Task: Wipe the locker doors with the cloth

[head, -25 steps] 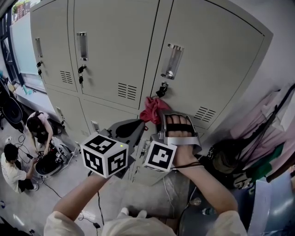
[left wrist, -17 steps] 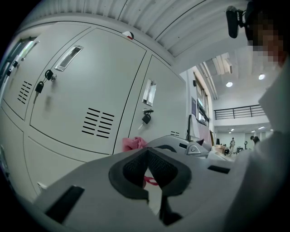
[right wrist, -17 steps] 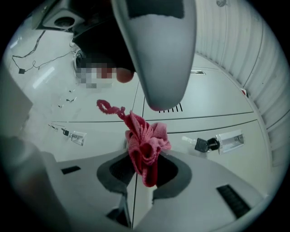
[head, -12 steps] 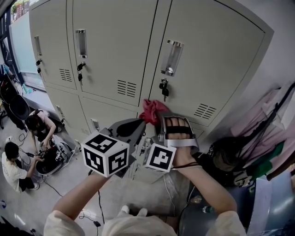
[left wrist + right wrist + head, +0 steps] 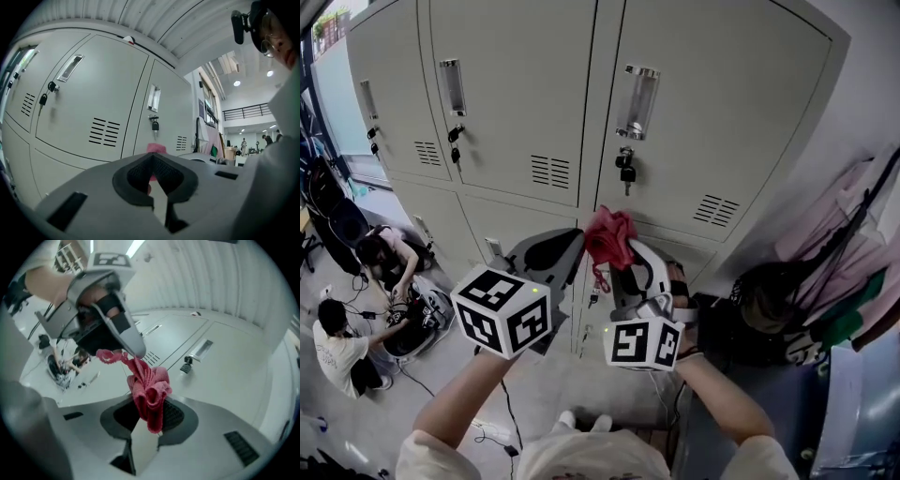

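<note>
Grey locker doors (image 5: 516,103) in two tiers, vented, keys (image 5: 625,173) hanging at the locks; floor (image 5: 356,412) lower left with two crouching persons (image 5: 342,342), garments (image 5: 853,272) hung at right. The right gripper (image 5: 623,253) is clamped on the bunched red cloth (image 5: 607,234), near the lower doors; the left gripper (image 5: 551,255) has its jaws together, empty. Lower doors mostly hidden behind both grippers; whether the cloth touches metal cannot be told.

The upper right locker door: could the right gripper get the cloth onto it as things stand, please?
Probably yes: the right gripper holds the cloth just below that door, and nothing stands between them; only the hanging keys are nearby.
</note>
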The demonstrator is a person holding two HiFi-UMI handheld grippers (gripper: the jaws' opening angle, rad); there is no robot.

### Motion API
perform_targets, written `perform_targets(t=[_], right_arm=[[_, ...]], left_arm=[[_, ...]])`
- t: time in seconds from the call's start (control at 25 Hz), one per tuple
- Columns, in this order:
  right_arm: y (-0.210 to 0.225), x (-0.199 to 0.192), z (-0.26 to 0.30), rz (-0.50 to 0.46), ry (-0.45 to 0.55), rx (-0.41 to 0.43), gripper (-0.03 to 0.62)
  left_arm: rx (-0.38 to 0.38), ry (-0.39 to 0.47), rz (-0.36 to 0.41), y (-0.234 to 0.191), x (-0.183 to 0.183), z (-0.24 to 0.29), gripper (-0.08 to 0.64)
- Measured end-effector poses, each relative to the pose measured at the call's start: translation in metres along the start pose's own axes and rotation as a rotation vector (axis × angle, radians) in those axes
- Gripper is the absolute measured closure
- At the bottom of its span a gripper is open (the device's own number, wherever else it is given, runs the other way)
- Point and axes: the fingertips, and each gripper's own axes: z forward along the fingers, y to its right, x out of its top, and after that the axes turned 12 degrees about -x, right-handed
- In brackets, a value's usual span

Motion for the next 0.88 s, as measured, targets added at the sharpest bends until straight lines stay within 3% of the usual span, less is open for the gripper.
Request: perform_targets(t=[0.2, 0.4, 0.56, 0.76, 0.88], right_arm=[[0.025, -0.002, -0.022, 0.347, 0.064, -0.028, 0.497], [0.045, -0.015, -0.050, 0.565, 0.033, -0.069, 0.497], [0.054, -0.036, -0.073, 0.651, -0.010, -0.093, 0.497], [0.065, -0.056, -0.099, 0.688, -0.040, -0.150, 0.498], [0.068, -0.063, -0.112, 0.687, -0.048, -0.172, 0.497]], left_arm=[[0.042, 0.022, 0.053, -0.002, -0.005, -0.008, 0.555], [0.091, 0.073, 0.132, 0.006, -0.005, -0.014, 0.555], [0.123, 0.120, 0.159, 0.022, -0.013, -0.020, 0.555], [0.128, 0.113, 0.215, 0.050, -0.031, -0.020, 0.555], [0.120, 0.099, 0.184, 0.060, -0.048, -0.020, 0.555]])
